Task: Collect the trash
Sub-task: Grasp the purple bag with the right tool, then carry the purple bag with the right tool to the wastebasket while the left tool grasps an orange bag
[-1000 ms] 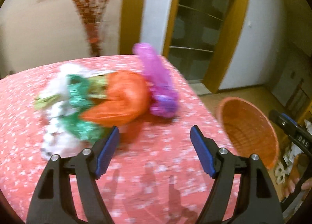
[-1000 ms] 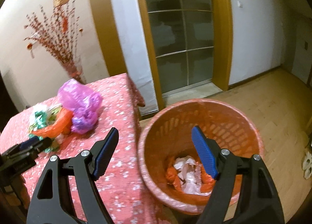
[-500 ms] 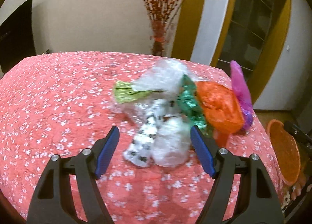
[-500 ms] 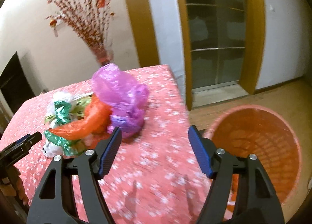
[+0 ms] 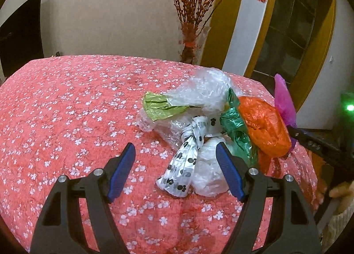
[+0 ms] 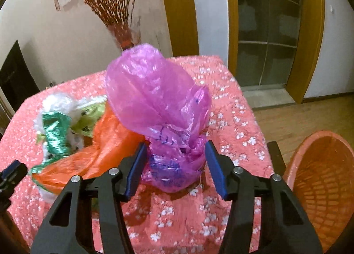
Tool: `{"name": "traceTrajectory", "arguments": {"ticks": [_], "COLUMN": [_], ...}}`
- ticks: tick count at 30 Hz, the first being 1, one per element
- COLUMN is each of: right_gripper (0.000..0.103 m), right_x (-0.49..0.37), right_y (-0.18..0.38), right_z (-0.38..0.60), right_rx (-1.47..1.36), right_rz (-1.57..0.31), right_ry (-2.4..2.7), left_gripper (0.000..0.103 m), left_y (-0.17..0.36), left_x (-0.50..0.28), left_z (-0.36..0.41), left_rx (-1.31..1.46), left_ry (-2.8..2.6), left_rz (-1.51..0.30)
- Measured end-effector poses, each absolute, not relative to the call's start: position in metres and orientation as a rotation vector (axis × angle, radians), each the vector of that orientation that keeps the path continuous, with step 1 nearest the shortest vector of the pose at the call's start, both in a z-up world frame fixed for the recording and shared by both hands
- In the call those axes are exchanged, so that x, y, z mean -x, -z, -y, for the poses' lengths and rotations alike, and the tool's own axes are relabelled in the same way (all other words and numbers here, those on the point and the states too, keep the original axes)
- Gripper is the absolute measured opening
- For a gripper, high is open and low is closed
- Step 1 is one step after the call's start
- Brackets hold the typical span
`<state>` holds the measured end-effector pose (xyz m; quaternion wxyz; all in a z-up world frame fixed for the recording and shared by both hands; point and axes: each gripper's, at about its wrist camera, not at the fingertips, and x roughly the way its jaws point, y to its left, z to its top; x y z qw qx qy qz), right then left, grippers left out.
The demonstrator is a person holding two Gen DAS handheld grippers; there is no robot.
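Grippers over a pile of plastic bags on a pink flowered tablecloth (image 5: 66, 103).
Right gripper (image 6: 174, 165) stands wide, its blue pads flanking the knotted base of the purple bag (image 6: 154, 103) without clamping it; left gripper (image 5: 176, 171) is wide too, empty, nearest the paw-print bag (image 5: 188, 156). Behind lie the orange bag (image 5: 263, 127), green bag (image 5: 234, 125) and clear bag (image 5: 203, 92). Orange basket (image 6: 320, 178) stands right of the table.

A heap of crumpled plastic bags (image 5: 212, 121) lies on the counter (image 5: 66, 110) toward its right side. A vase of branches (image 5: 192, 43) stands behind the counter. A waste basket (image 6: 320, 183) stands on the floor (image 6: 309, 112), right of the counter.
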<state>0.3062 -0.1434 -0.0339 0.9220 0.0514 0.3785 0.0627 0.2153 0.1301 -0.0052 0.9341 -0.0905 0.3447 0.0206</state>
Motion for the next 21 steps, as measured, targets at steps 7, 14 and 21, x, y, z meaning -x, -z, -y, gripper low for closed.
{"name": "traceTrajectory", "arguments": {"ticks": [7,14,21], "right_gripper": [0.035,0.018,0.017], "right_x": [-0.304,-0.290,-0.267], "right_y": [0.041,0.039,0.035], "right_z": [0.144,0.164,0.203], "right_rx": [-0.066,-0.085,-0.162], "right_rz": [-0.790,-0.785,-0.765], "right_ry": [-0.113,-0.102,-0.054], "left_gripper": [0.074,0.074,0.074], "left_y": [0.000,-0.014,-0.035], "left_x": [-0.219,-0.221,-0.230], "left_z": [-0.125,-0.098,-0.045], "left_rx": [0.187,0.161,0.124], "left_ry": [-0.025,0.027,0.116], "left_rz": [-0.695,-0.674,-0.646]}}
